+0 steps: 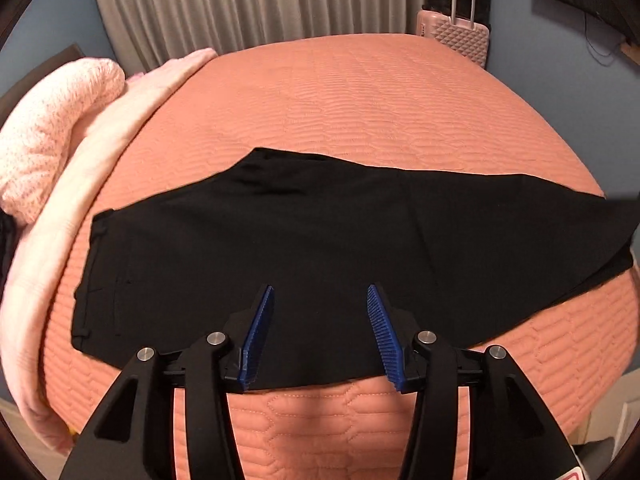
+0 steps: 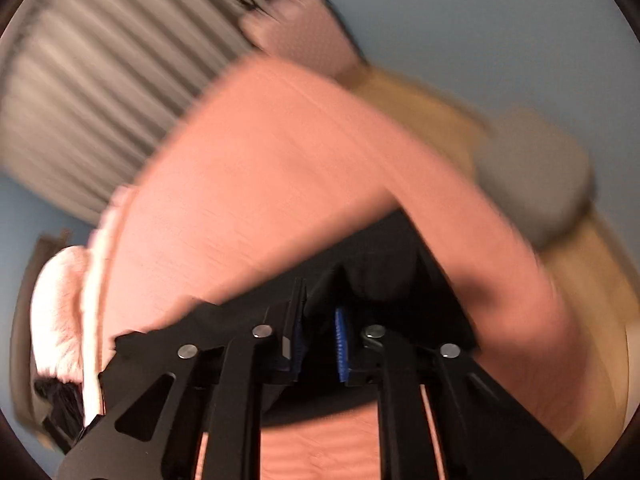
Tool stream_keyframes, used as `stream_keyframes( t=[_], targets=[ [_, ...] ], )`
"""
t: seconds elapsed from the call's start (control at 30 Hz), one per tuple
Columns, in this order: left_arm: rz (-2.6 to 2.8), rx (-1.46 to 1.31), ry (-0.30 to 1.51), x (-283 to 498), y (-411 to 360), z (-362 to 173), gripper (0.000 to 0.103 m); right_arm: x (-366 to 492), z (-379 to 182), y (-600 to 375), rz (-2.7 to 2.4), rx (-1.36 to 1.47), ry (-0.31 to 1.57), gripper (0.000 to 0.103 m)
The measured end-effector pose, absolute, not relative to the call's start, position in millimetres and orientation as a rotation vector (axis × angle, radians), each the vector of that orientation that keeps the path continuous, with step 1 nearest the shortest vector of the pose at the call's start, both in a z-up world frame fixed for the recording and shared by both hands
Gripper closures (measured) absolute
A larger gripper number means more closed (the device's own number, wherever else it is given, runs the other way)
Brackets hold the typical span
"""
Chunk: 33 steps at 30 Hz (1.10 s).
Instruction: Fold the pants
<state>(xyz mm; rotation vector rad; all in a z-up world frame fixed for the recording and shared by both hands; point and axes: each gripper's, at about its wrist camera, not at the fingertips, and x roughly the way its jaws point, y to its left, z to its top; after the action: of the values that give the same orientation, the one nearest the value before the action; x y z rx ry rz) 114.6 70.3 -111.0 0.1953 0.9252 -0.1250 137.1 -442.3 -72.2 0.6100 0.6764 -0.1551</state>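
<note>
A bed covered in a salmon-pink quilted spread (image 1: 360, 112) is seen ahead of both tongs, its far edges cut off by the fisheye rim. Black folded trousers (image 1: 280, 248) are laid flat across it, directly ahead of the left gripper (image 1: 320, 320), whose blue ribbed jaws are spread wide with nothing between them; the trouser-leg end is lost at the right edge. The right-wrist view is heavily smeared by motion: the right gripper (image 2: 320, 340) is seen with jaws drawn close on a raised fold of the trousers (image 2: 380, 264), though the contact itself is hard to make out.
</note>
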Motion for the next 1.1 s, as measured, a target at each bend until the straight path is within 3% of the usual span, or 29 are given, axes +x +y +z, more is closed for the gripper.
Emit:
stream_keyframes(
  t=[0.03, 0.07, 0.2, 0.27, 0.47, 0.63, 0.8, 1.0, 1.1],
  targets=[
    [-0.122, 0.199, 0.923, 113, 72, -112, 0.045, 131, -61, -436, -0.139, 0.559, 0.631, 0.093],
    [-0.116, 0.196, 0.927, 113, 76, -114, 0.043, 128, -62, -434, -0.15, 0.52, 0.627, 0.093],
    [-0.038, 0.157, 0.996, 116, 99, -135, 0.043, 133, -172, -477, -0.325, 0.608, 1.027, 0.091],
    [0.021, 0.152, 1.024, 118, 117, -141, 0.043, 120, -188, -477, -0.398, 0.579, 1.079, 0.091],
    [0.222, 0.121, 1.037, 107, 206, -146, 0.043, 100, -143, -425, -0.424, 0.477, 0.925, 0.067],
    [0.364, -0.075, 1.017, 101, 291, -153, 0.043, 141, -111, -325, -0.192, 0.34, 0.914, 0.067],
    [0.436, -0.503, 0.957, 97, 377, -172, 0.043, 178, -103, -216, 0.032, 0.274, 0.93, 0.067],
    [0.455, -0.789, 0.843, 92, 432, -200, 0.043, 198, -88, -124, 0.217, 0.147, 0.942, 0.067],
    [0.377, -0.742, 0.81, 114, 442, -196, 0.048, 186, -83, -98, 0.249, 0.085, 0.938, 0.051]
  ],
)
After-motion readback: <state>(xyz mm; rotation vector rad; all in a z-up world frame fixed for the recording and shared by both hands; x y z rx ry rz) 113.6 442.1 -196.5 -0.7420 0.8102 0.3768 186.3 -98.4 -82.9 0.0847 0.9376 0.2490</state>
